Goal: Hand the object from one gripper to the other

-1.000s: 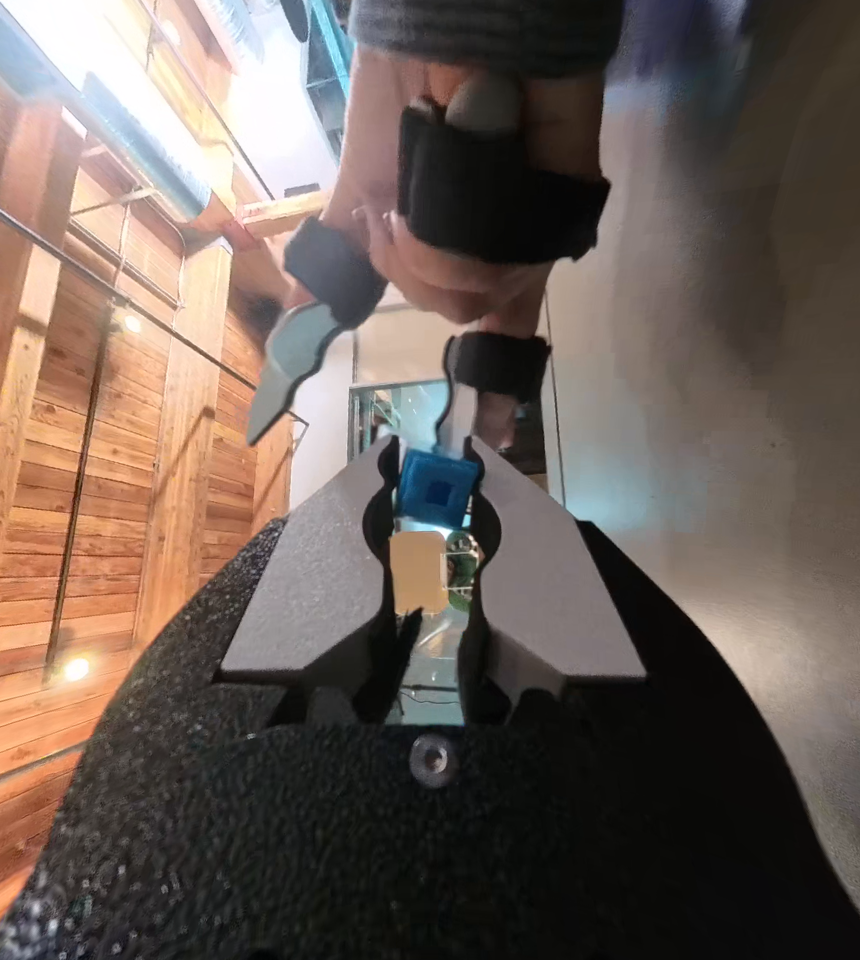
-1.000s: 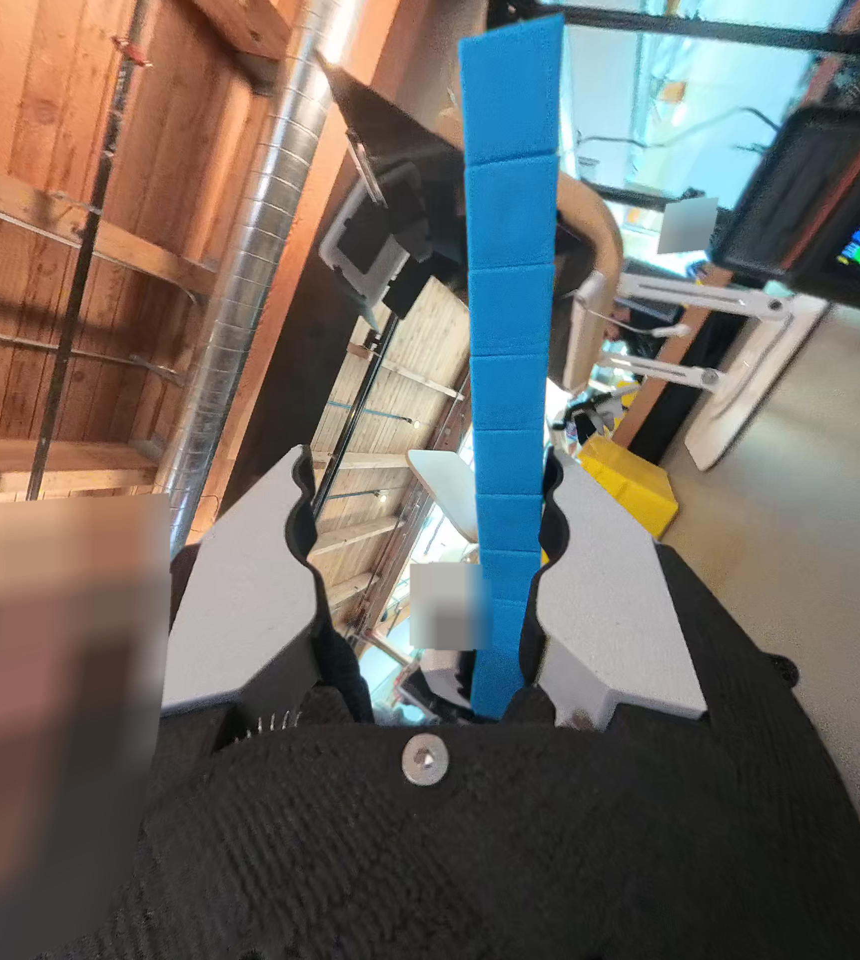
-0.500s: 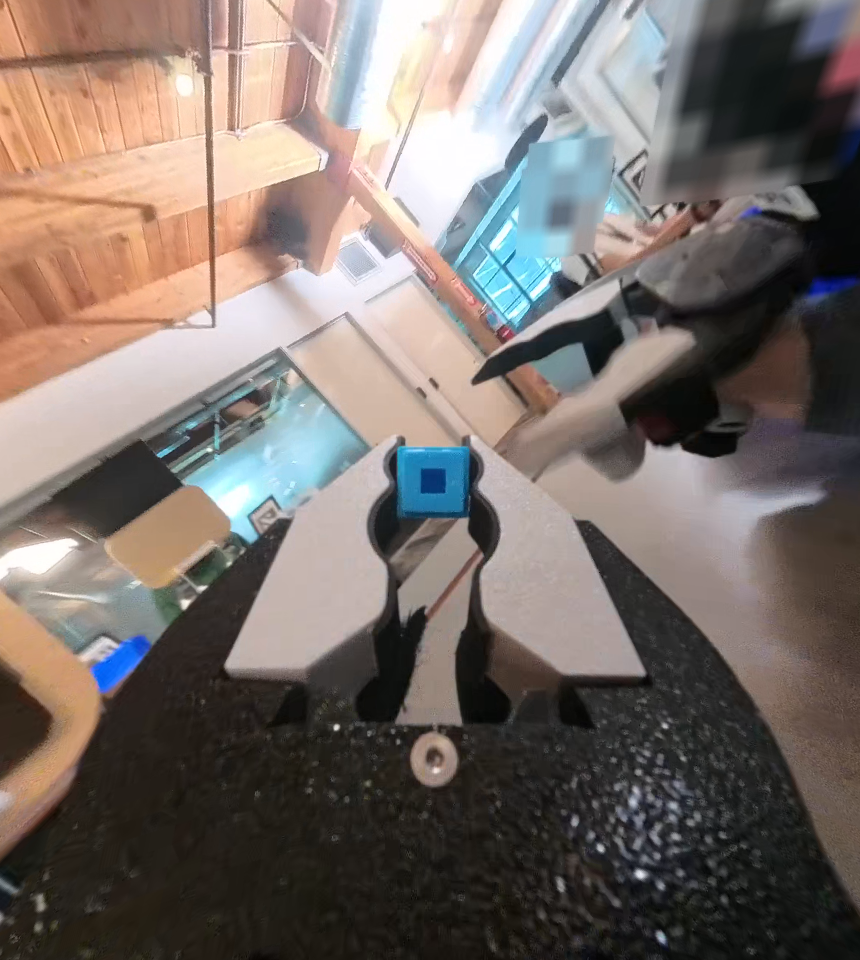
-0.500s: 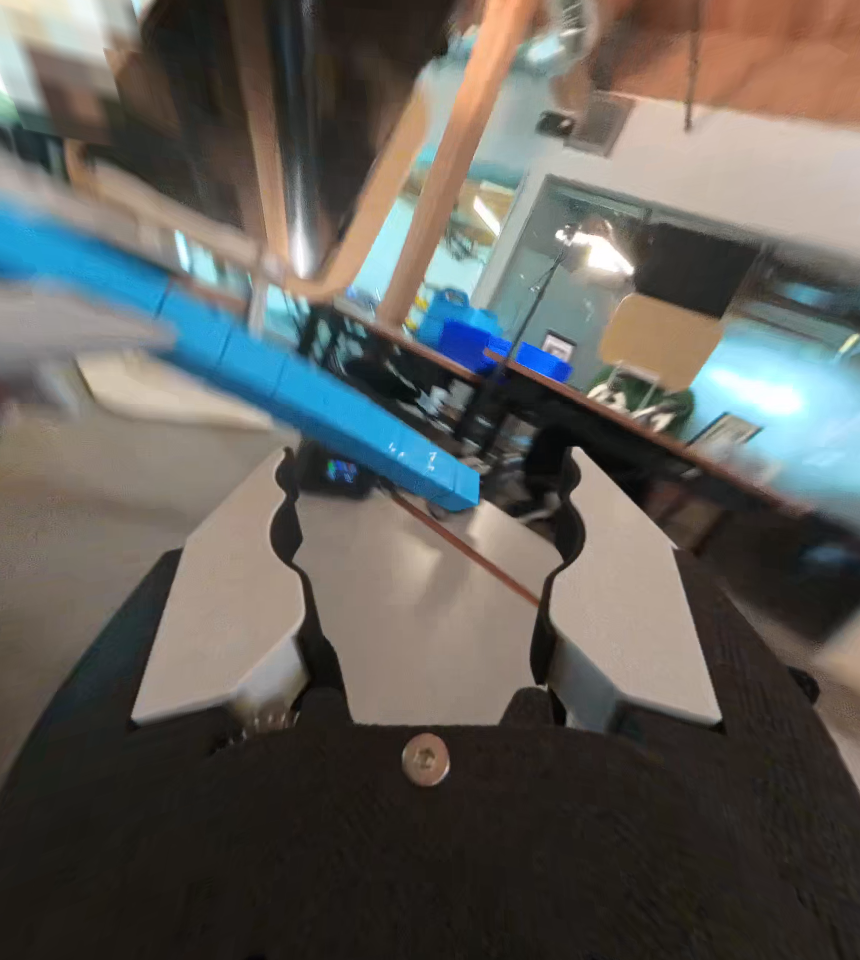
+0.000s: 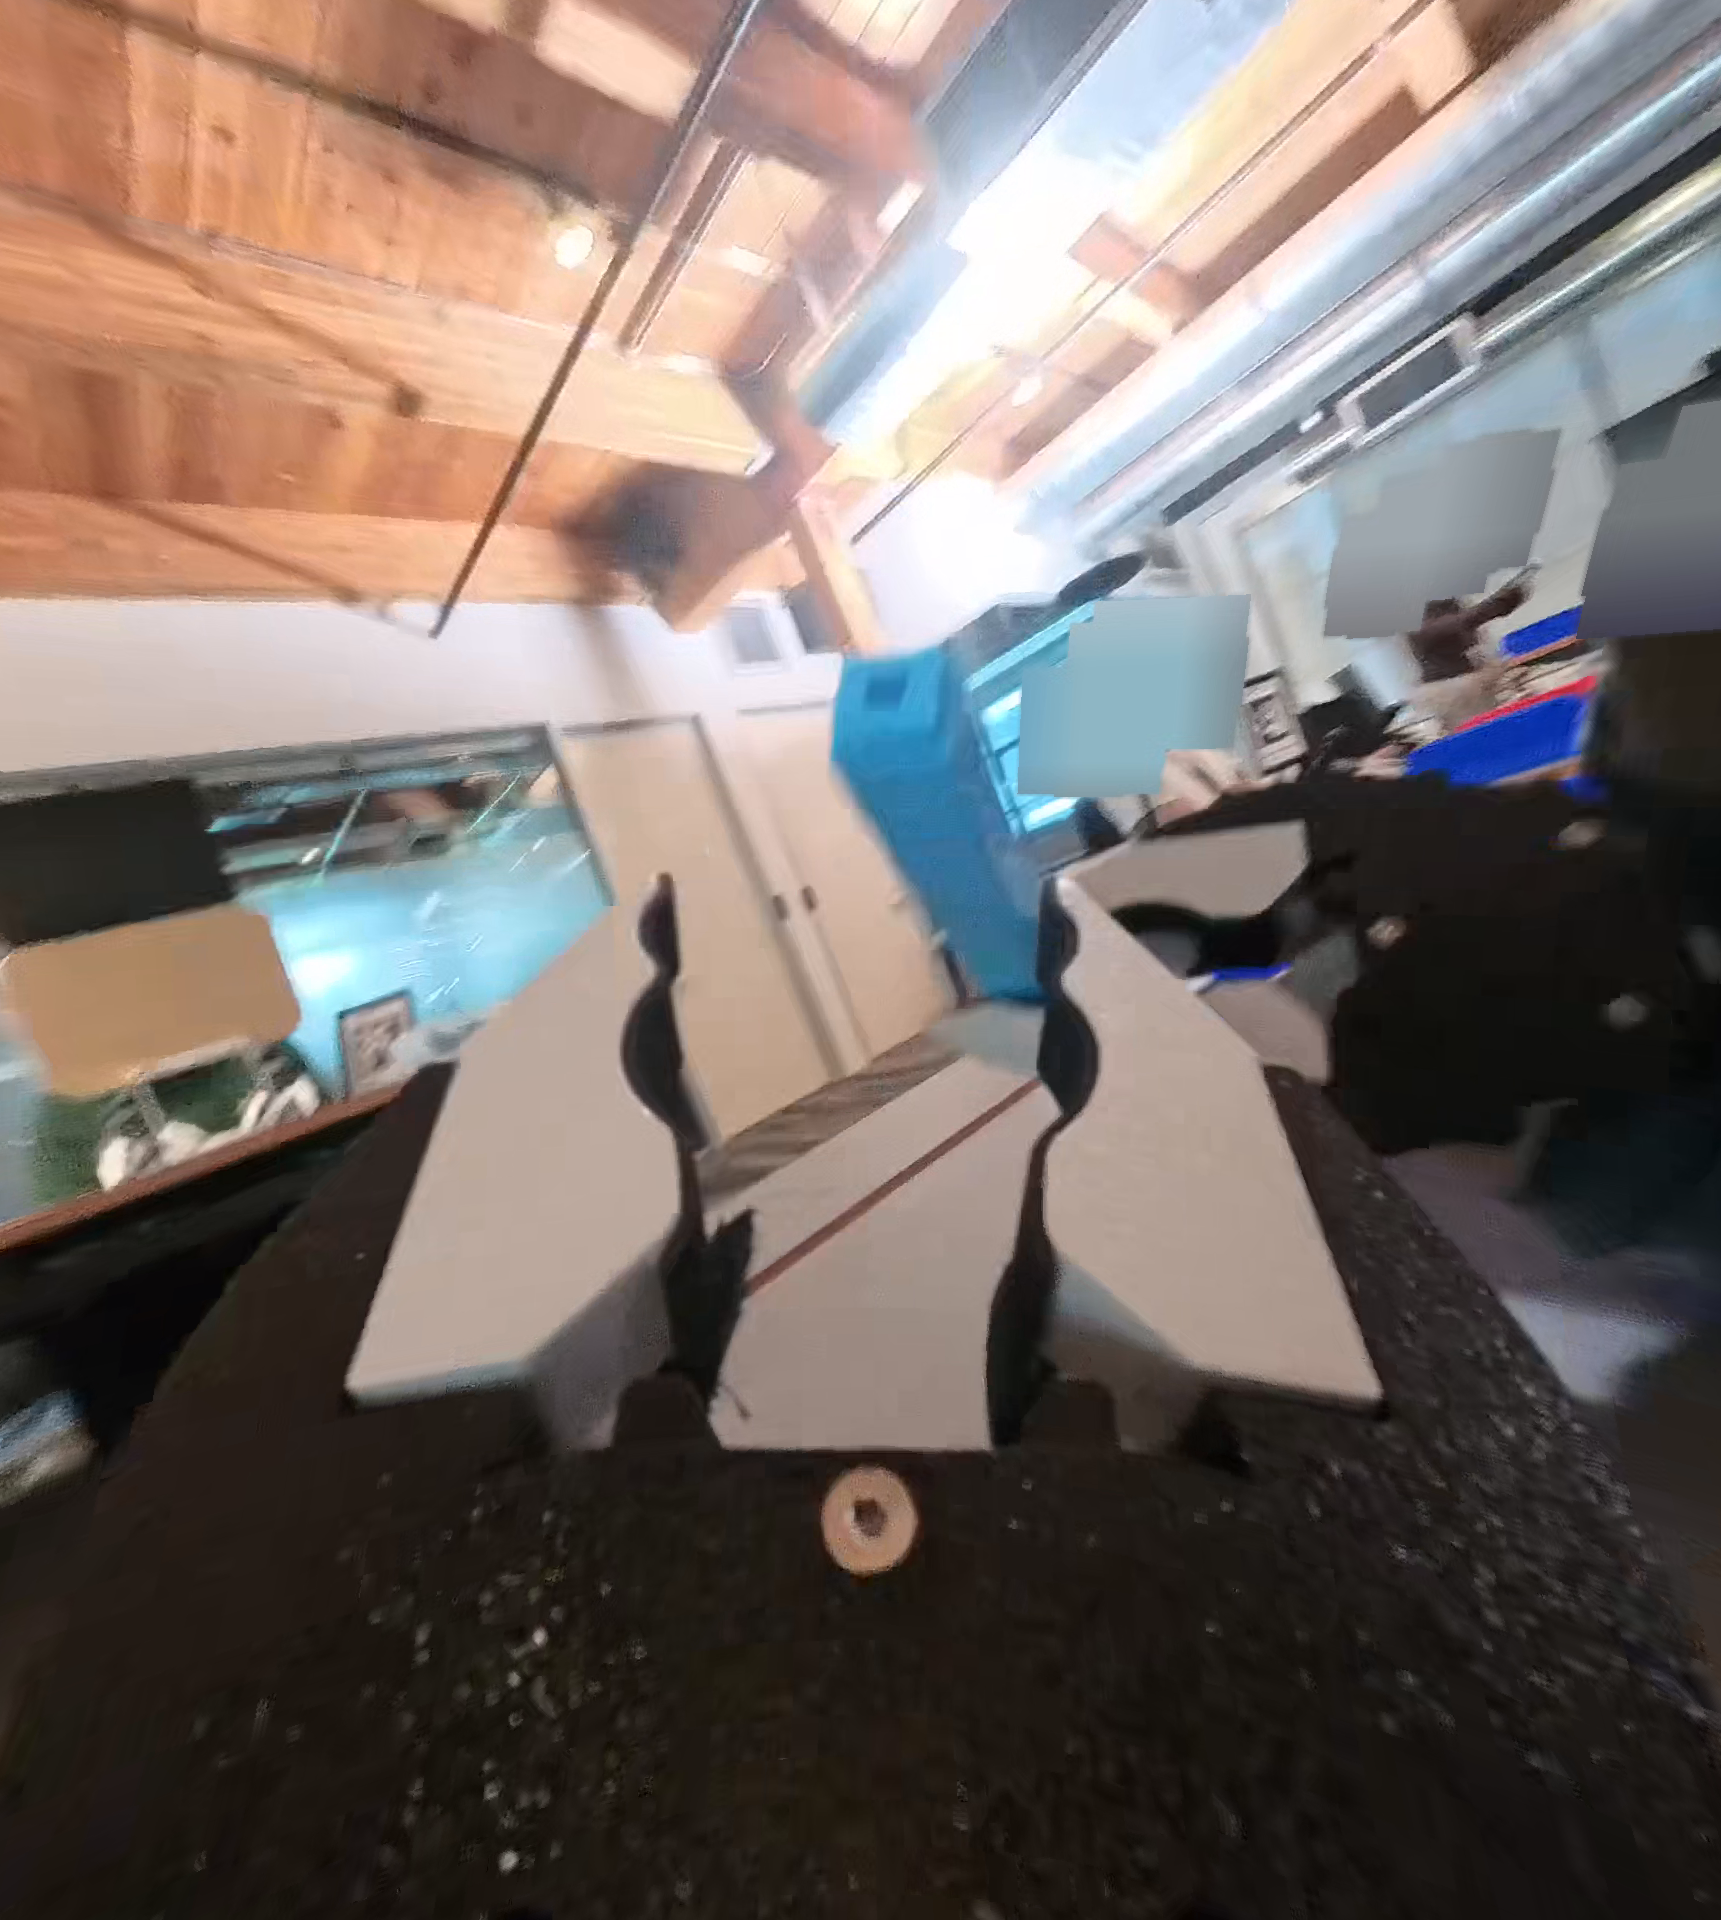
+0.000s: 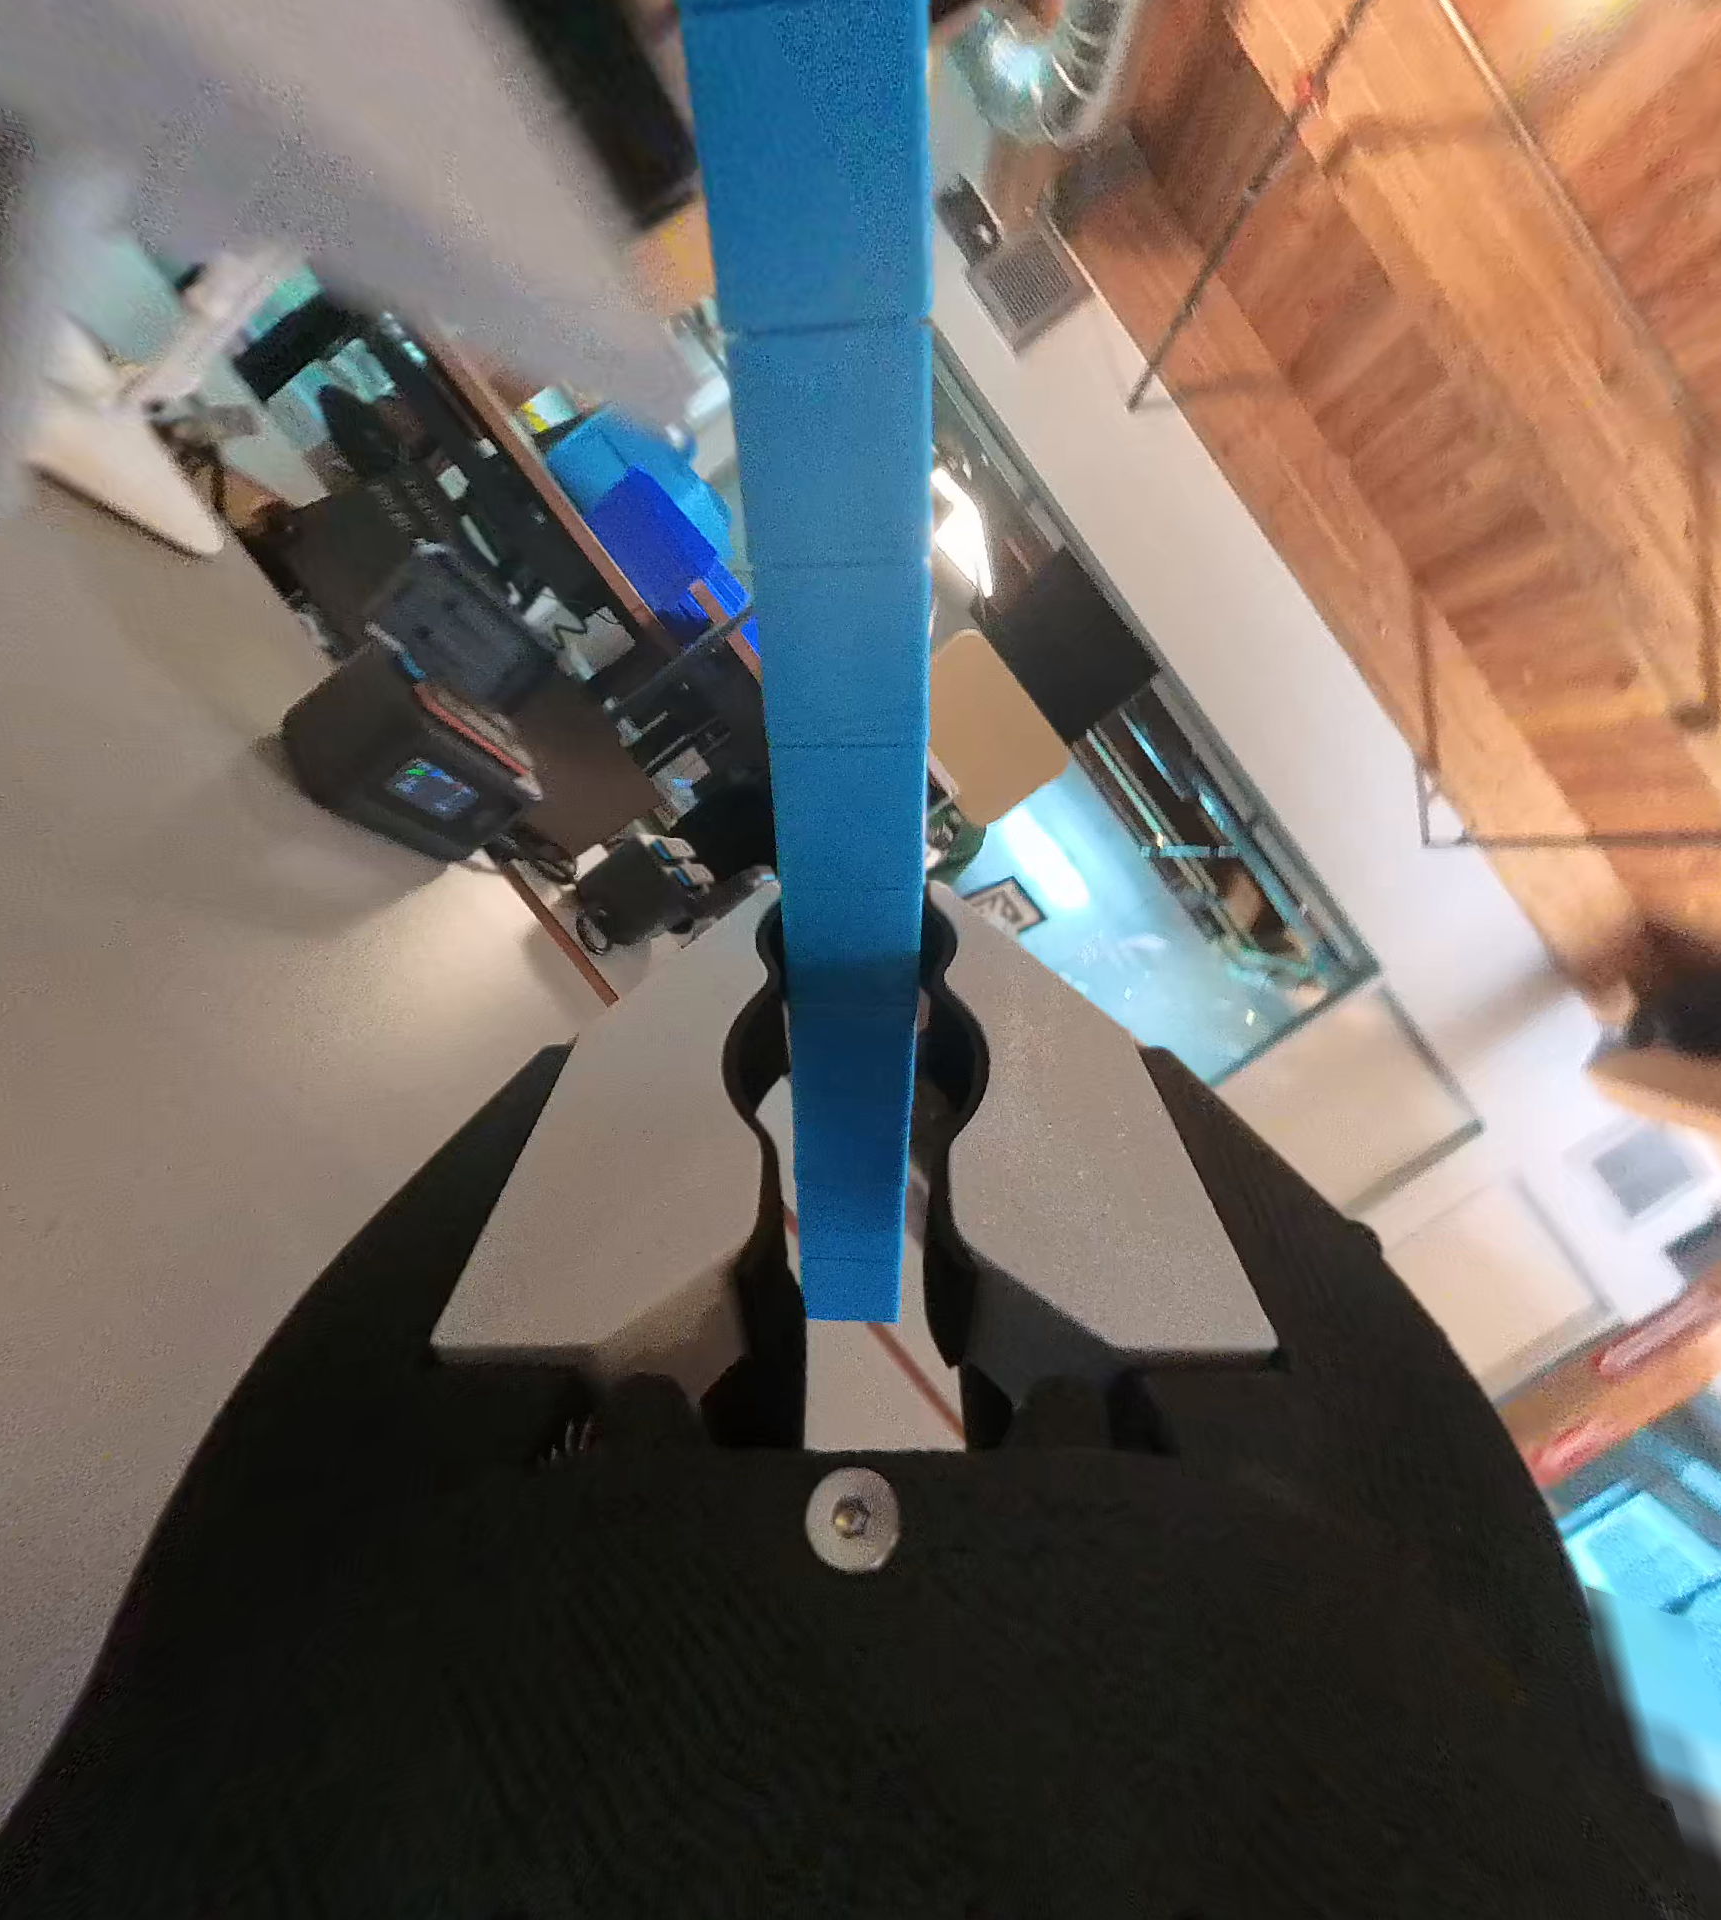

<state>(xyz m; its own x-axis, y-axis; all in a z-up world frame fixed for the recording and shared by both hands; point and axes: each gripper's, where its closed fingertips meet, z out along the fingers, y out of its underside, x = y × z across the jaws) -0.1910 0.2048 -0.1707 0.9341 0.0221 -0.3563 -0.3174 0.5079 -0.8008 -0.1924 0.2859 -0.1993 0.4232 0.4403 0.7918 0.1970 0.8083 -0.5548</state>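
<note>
Overhead runs a timber ceiling (image 5: 212, 312) with silver ducts (image 5: 1458, 239), and below it an open workroom with glass partitions, all of it smeared by motion in both views. Nothing is resting on a tabletop here; the exchange is happening in mid-air.

The right gripper (image 6: 851, 925) has its fingers clamped on the blue segmented bar (image 6: 835, 623), a long stick of joined cubes. The bar lies lengthwise in the gap, its near end deep between the fingers, the rest running straight out past the tips and off the top of the right wrist view. In the left wrist view the same bar's far end (image 5: 923, 821) shows just beyond the right-hand finger, tilted, with the right gripper's dark body close beside it.

The left gripper (image 5: 851, 914) stands with its fingers wide apart and nothing between them.

I'd judge the handover as good as made: the bar sits with the right gripper, and the left has let go. What is left is for the left gripper to draw clear without knocking the bar's free end, while the right keeps its squeeze firm, since so long a bar could lever round in the grip.
</note>
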